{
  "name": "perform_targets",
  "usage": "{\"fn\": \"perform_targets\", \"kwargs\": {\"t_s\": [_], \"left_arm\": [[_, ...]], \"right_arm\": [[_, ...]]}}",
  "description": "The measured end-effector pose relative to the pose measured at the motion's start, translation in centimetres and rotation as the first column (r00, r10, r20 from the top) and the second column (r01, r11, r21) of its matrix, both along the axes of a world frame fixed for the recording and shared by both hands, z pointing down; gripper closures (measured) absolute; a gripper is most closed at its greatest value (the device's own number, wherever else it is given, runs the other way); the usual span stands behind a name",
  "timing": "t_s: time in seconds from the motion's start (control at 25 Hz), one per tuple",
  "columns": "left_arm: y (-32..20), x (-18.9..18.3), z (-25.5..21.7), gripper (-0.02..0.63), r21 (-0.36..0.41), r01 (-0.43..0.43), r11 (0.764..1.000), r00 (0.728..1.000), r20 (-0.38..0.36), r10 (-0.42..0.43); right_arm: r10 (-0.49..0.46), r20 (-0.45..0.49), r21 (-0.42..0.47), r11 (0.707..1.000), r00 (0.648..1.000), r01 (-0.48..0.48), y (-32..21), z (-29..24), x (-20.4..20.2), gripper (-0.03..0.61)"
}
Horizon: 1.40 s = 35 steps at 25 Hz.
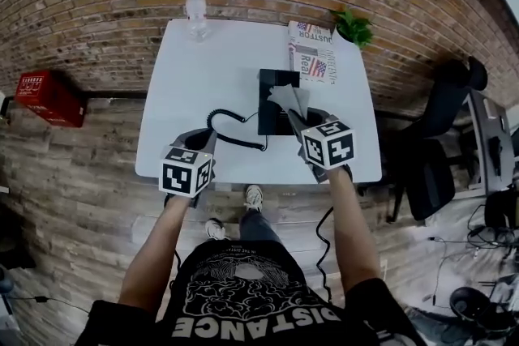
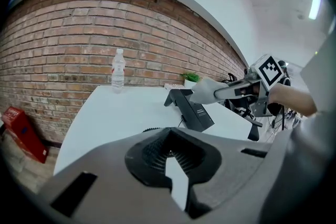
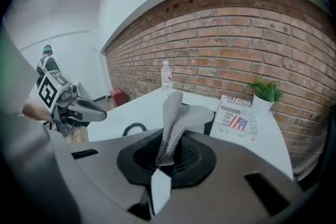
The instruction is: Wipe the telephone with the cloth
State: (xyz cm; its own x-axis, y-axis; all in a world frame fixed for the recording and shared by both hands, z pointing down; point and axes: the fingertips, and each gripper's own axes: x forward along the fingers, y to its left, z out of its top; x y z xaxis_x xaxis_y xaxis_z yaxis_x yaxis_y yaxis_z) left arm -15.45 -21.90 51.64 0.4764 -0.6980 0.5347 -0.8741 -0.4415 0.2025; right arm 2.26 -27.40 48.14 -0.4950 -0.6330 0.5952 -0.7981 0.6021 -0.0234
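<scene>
The black telephone (image 1: 270, 93) stands on the white table (image 1: 186, 85), right of middle, and its coiled cord (image 1: 231, 130) trails left toward me. My right gripper (image 1: 297, 114) is shut on a grey cloth (image 1: 289, 97) that stands up out of the jaws, just above the phone's near right part. In the right gripper view the cloth (image 3: 176, 115) hides most of the telephone (image 3: 211, 112). My left gripper (image 1: 207, 139) hovers by the cord near the front edge, shut with nothing in it. From the left gripper view the telephone (image 2: 192, 110) shows with the cloth (image 2: 203, 91) over it.
A water bottle (image 1: 195, 12) stands at the table's far edge. A magazine (image 1: 312, 53) and a small potted plant (image 1: 353, 27) sit at the far right corner. A brick wall backs the table. On the floor are a red box (image 1: 50, 97) at left and a black chair (image 1: 442, 134) at right.
</scene>
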Motion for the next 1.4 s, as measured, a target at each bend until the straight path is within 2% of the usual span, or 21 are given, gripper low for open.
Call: {"fn": "perform_targets", "kwargs": {"t_s": [0.4, 0.72, 0.96, 1.16, 1.4], "left_arm": [[-4.4, 0.4, -0.8, 0.609, 0.004, 0.057, 0.998, 0.998, -0.001, -0.057], [-7.3, 0.0, -1.2, 0.609, 0.011, 0.121, 0.993, 0.993, -0.005, -0.121], [-8.6, -0.9, -1.2, 0.609, 0.016, 0.171, 0.985, 0.985, -0.011, -0.171], [-9.2, -1.4, -0.9, 0.609, 0.008, 0.201, 0.98, 0.979, -0.018, -0.201], [-9.0, -1.9, -0.5, 0.609, -0.001, 0.227, 0.974, 0.974, -0.023, -0.227]], "right_arm": [[-0.047, -0.005, 0.033, 0.998, 0.999, 0.047, -6.9, -2.5, 0.5, 0.566], [-0.114, -0.046, 0.029, 0.993, 0.992, 0.115, -11.7, -2.7, -0.2, 0.566], [-0.187, -0.106, -0.069, 0.981, 0.977, 0.18, -13.5, 0.1, -1.1, 0.566], [-0.254, -0.139, -0.164, 0.959, 0.957, 0.231, -13.5, 2.6, -1.7, 0.566], [-0.336, -0.13, -0.22, 0.927, 0.933, 0.304, -13.0, 3.5, -3.0, 0.566]]}}
